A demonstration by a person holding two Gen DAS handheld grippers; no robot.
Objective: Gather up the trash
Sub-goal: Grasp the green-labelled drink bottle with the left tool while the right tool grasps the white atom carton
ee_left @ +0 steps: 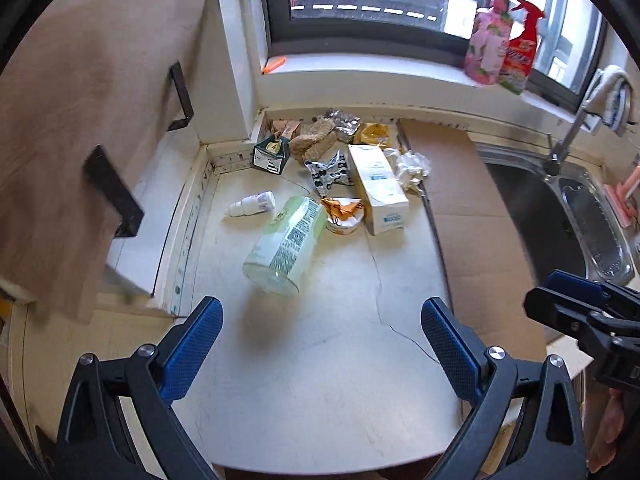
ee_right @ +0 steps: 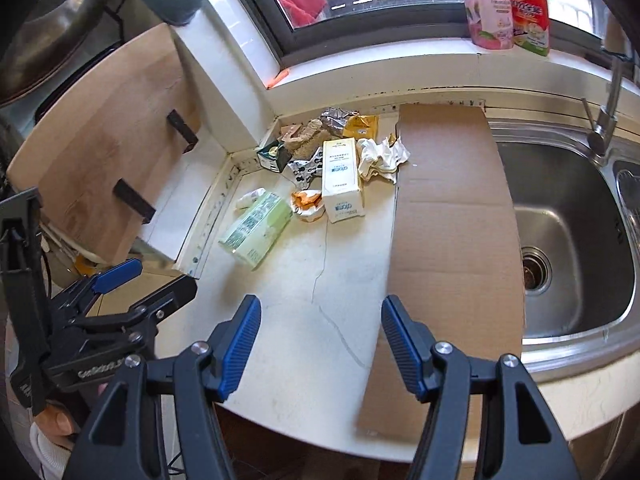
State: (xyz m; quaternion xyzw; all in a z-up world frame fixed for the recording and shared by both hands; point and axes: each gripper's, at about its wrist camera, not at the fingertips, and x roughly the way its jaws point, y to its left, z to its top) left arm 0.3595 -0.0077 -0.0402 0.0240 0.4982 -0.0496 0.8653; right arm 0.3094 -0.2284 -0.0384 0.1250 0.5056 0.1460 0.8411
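Observation:
Trash lies heaped in the back corner of the white counter (ee_left: 320, 360). A pale green carton (ee_left: 286, 246) (ee_right: 256, 232) lies nearest, with a small white bottle (ee_left: 254, 204) to its left. Behind them are a crumpled orange wrapper (ee_left: 344, 210), a tall white box (ee_left: 378, 188) (ee_right: 342, 178), crumpled white paper (ee_left: 412, 166) (ee_right: 382, 158), a dark green box (ee_left: 272, 154) and several foil wrappers. My left gripper (ee_left: 322, 320) (ee_right: 152, 278) hovers open over bare counter in front of the carton. My right gripper (ee_right: 320, 320) (ee_left: 560, 296) hangs open at the cardboard's left edge, nothing between its fingers.
A flat cardboard sheet (ee_right: 452, 208) covers the counter between the trash and a steel sink (ee_right: 568, 232) with a tap (ee_right: 604, 120). Two spray bottles (ee_left: 504, 44) stand on the window sill. A wooden board with black brackets (ee_left: 80, 128) leans at the left.

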